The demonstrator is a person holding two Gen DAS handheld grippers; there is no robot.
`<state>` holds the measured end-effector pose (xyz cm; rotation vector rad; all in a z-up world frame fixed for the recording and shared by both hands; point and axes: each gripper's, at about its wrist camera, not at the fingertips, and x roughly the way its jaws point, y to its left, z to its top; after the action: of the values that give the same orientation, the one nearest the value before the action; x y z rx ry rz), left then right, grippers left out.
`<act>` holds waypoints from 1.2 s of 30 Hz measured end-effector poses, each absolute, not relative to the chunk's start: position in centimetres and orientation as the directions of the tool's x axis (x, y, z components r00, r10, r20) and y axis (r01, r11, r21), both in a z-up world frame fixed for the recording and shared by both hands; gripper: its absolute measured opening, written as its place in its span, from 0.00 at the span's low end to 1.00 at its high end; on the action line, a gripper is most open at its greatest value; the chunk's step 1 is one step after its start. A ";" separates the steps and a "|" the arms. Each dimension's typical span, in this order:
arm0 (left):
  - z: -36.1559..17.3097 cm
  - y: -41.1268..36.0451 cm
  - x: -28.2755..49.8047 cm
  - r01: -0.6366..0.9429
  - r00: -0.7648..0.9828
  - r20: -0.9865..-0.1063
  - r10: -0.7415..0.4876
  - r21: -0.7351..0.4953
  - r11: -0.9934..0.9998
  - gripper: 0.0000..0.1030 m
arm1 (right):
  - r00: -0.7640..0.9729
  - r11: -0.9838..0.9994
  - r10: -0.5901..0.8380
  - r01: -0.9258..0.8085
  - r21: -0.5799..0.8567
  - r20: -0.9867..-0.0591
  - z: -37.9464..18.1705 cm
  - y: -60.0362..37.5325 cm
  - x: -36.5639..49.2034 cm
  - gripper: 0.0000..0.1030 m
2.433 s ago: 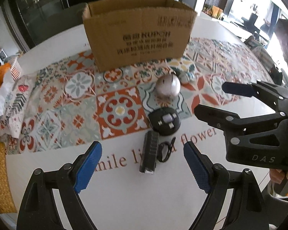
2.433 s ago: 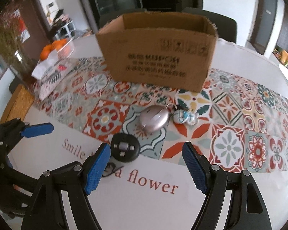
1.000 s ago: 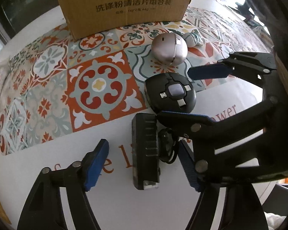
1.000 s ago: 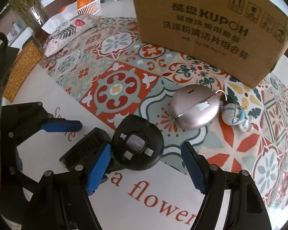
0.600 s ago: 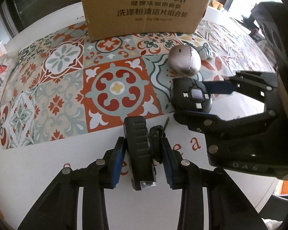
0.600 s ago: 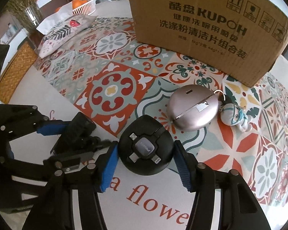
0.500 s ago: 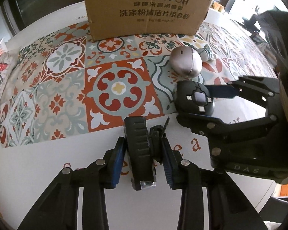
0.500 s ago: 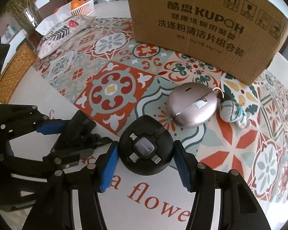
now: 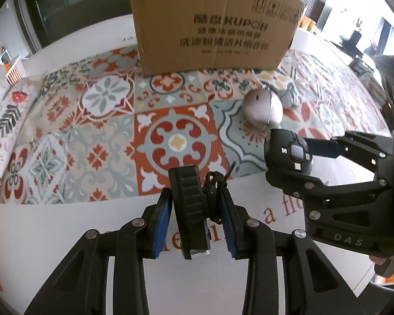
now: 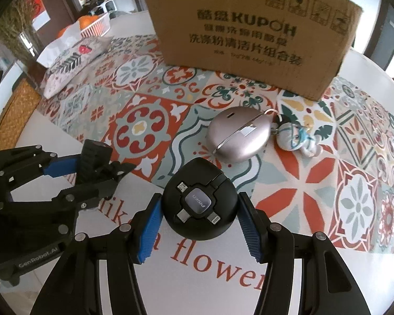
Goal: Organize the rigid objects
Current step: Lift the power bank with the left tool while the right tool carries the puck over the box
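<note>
My left gripper [image 9: 195,211] is shut on a black ribbed bar-shaped device [image 9: 189,204] with a black strap, held above the white tablecloth; it also shows in the right wrist view [image 10: 94,161]. My right gripper [image 10: 199,219] is shut on a round black cable hub [image 10: 199,206], lifted off the table; the hub shows in the left wrist view [image 9: 289,155] too. A pinkish metallic egg-shaped case [image 10: 239,136] with a small doll keychain [image 10: 296,137] lies on the patterned runner. An open cardboard box [image 10: 249,34] stands behind them.
A patterned tile runner [image 9: 92,136] crosses the white table. A floral tissue pouch [image 10: 71,63] and a basket of oranges [image 10: 92,26] sit at the far left. A woven mat [image 10: 15,110] lies at the left edge.
Both grippers closed on their objects and lifted them off the table. The box now looks farther than a second ago.
</note>
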<state>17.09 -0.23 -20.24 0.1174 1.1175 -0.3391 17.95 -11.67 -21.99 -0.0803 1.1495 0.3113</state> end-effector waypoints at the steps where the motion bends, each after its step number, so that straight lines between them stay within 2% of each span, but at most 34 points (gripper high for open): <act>1: -20.0 -0.3 17.1 0.323 0.400 -0.893 -0.207 -0.074 0.943 0.35 | 0.379 0.956 0.201 -0.276 0.097 -0.903 -21.7 -11.8 17.9 0.55; 9: -16.5 -0.7 17.9 0.317 0.492 -0.845 -0.209 -0.050 0.947 0.35 | 0.456 0.968 0.196 -0.232 0.097 -0.868 -18.4 -12.6 17.6 0.55; 17: -12.5 -0.6 18.4 0.321 0.551 -0.791 -0.266 -0.093 0.943 0.35 | 0.537 0.972 0.209 -0.204 0.114 -0.817 -14.1 -12.9 17.6 0.55; 36: -4.2 -1.1 21.3 0.332 0.689 -0.654 -0.311 -0.097 0.938 0.35 | 0.722 0.986 0.167 -0.119 0.117 -0.671 -5.0 -14.1 19.1 0.55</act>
<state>21.33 -1.15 -4.22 0.0297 0.7261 -0.3594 19.12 -14.09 -4.97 0.0673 0.7477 0.1584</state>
